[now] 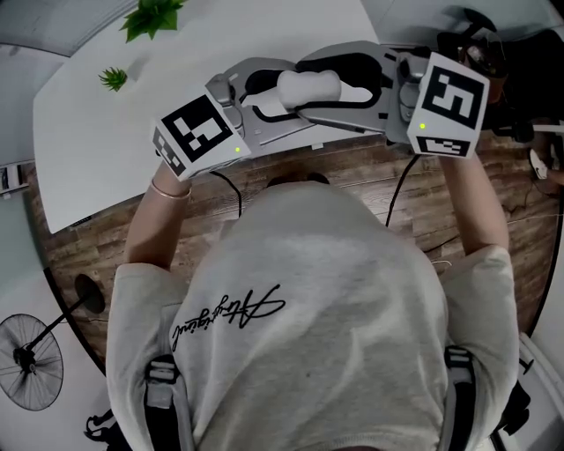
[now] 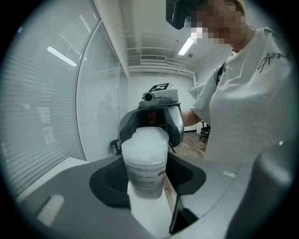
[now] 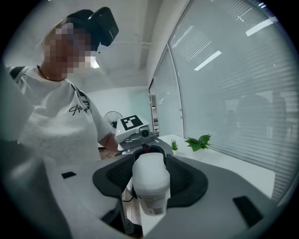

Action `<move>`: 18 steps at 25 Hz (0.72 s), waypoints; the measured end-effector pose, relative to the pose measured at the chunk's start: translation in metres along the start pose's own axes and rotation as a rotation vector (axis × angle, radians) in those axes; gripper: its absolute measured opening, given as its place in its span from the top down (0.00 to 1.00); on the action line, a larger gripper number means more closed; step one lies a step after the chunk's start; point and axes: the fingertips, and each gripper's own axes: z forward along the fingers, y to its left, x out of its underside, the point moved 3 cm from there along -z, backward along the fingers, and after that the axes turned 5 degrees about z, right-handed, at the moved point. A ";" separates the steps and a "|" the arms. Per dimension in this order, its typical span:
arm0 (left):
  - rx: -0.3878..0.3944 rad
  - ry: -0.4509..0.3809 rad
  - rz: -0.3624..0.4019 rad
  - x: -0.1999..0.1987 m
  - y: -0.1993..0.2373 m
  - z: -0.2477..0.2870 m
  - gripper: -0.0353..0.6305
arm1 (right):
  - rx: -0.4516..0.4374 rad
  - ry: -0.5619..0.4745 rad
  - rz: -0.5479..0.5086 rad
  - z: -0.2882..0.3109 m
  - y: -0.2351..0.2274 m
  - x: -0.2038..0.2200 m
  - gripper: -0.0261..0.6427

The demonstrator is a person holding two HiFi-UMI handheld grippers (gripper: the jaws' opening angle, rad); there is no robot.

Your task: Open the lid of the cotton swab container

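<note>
Lying beyond raised container (image 1: 308,88): white table (image 1: 88,132), two small plants (image 1: 152,18).

A white table (image 1: 106,141) carries a leafy green plant (image 1: 152,16) and a smaller green sprig (image 1: 113,78).

Pretty bright office-type room. A smooth white tabletop (image 1: 106,132) sits over a brown wood-plank floor (image 1: 97,238), with two little green leafy plants (image 1: 152,16) on the table's far part. A black round-caged pedestal fan (image 1: 31,361) stands on the floor off to the side. One whole wall is glass covered by white horizontal slatted blinds (image 3: 233,84), with daylight glowing through. Up top there's a white ceiling (image 2: 154,28) with a long fluorescent strip light (image 2: 187,45) switched on. There's also a black office chair (image 2: 204,132) way back on the wood floor.
</note>
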 end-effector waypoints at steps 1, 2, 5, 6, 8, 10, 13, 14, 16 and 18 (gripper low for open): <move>-0.005 0.003 0.021 0.000 0.000 0.000 0.62 | -0.019 -0.023 0.051 -0.001 -0.002 -0.001 0.63; -0.012 0.015 0.056 0.001 -0.001 0.000 0.62 | -0.043 -0.054 0.130 -0.002 -0.004 -0.002 0.64; 0.000 0.059 0.095 0.006 -0.004 0.001 0.63 | -0.081 -0.076 0.216 0.000 -0.005 -0.002 0.64; 0.010 0.052 0.075 0.006 -0.004 0.001 0.63 | -0.073 -0.058 0.186 0.000 -0.004 -0.001 0.64; 0.014 0.039 0.060 0.004 -0.006 0.002 0.63 | -0.070 -0.045 0.183 -0.001 -0.003 0.000 0.64; 0.014 0.035 0.051 0.005 -0.007 0.001 0.63 | -0.075 -0.050 0.184 0.000 -0.002 -0.001 0.64; 0.015 0.042 0.045 0.006 -0.007 -0.002 0.63 | -0.079 -0.061 0.184 0.002 -0.002 0.000 0.64; 0.012 0.045 0.045 0.006 -0.007 -0.002 0.63 | -0.081 -0.068 0.189 0.003 -0.003 0.000 0.64; 0.010 0.045 0.038 0.006 -0.007 -0.003 0.63 | -0.083 -0.081 0.192 0.003 -0.003 -0.001 0.63; 0.009 0.046 0.032 0.006 -0.006 -0.003 0.63 | -0.082 -0.089 0.194 0.003 -0.003 -0.001 0.63</move>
